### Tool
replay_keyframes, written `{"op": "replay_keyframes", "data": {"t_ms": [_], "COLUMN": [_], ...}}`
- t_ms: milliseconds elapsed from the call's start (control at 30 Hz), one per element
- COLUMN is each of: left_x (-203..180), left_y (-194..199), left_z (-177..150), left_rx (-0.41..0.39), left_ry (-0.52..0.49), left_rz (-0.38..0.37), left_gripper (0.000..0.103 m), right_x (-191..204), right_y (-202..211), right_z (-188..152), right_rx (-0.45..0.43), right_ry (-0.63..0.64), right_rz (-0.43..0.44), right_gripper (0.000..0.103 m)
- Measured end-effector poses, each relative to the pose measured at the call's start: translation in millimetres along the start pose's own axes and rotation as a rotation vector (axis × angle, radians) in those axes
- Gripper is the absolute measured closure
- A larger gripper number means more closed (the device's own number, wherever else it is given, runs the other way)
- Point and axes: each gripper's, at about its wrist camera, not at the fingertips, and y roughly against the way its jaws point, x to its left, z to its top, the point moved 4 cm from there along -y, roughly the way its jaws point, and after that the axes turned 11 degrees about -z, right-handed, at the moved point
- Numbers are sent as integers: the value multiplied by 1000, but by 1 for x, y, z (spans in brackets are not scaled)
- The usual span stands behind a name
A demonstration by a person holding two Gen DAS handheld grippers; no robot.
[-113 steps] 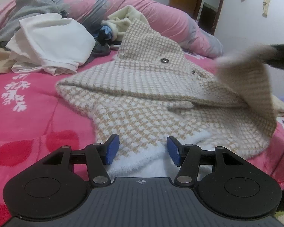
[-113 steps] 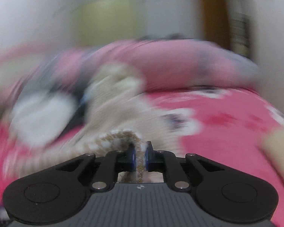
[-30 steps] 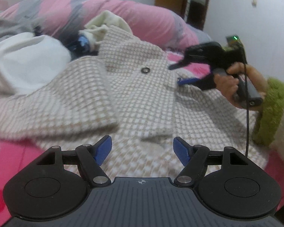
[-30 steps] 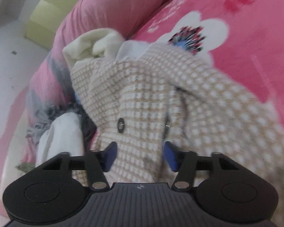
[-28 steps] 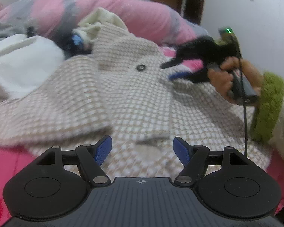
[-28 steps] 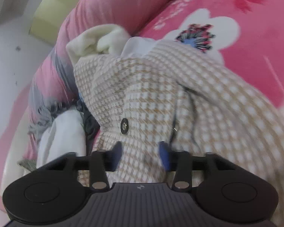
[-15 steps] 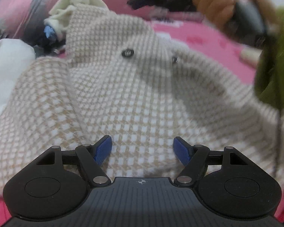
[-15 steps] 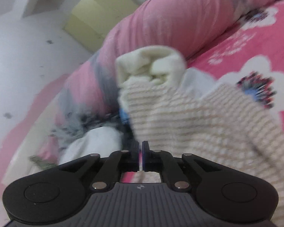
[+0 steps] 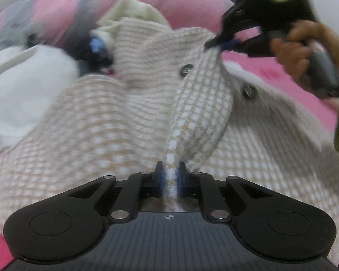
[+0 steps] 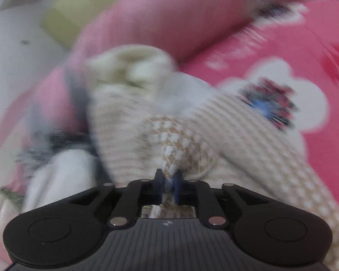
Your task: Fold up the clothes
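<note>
**Both grippers hold the checked jacket**

The left gripper (image 9: 170, 179) has just closed its jaws on a fold of the beige-and-white checked jacket (image 9: 106, 124). Farther back, the right gripper (image 9: 221, 43), held by a hand (image 9: 293, 52), pinches the same raised edge near two dark buttons (image 9: 185, 69). A white garment (image 9: 22, 83) lies at the left on the pink bed (image 9: 282, 72).

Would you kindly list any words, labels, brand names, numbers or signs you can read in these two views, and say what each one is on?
No readable words or numbers in either view.
Small crosshair-like mark on the left gripper body: a symbol only, no letters.
Similar small mark on the right gripper body: too blurred to read.
Checked jacket and pink blanket: patterns only, no text.
</note>
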Motion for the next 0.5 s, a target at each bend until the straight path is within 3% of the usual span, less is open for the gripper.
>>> {"op": "replay_keyframes", "data": {"t_ms": [133,333,400,500], "left_x": [30,82,101,128], "left_y": [36,111,118,117], "left_z": [7,-1,-12,-28], "left_rx": [-126,-283,-271,-239], "left_ry": [119,324,399,528], "left_rz": [59,212,244,250], "left_gripper": [94,94,94,94], "right_x": [71,207,246,281], "right_y": [16,-15,-39,-95], "right_z": [8,-17,-39,-88], "right_rx": [-47,-37,-26,107], "right_ry": [132,366,454,605], "right_rz": [154,384,405,304], "right_gripper": [94,94,94,91]}}
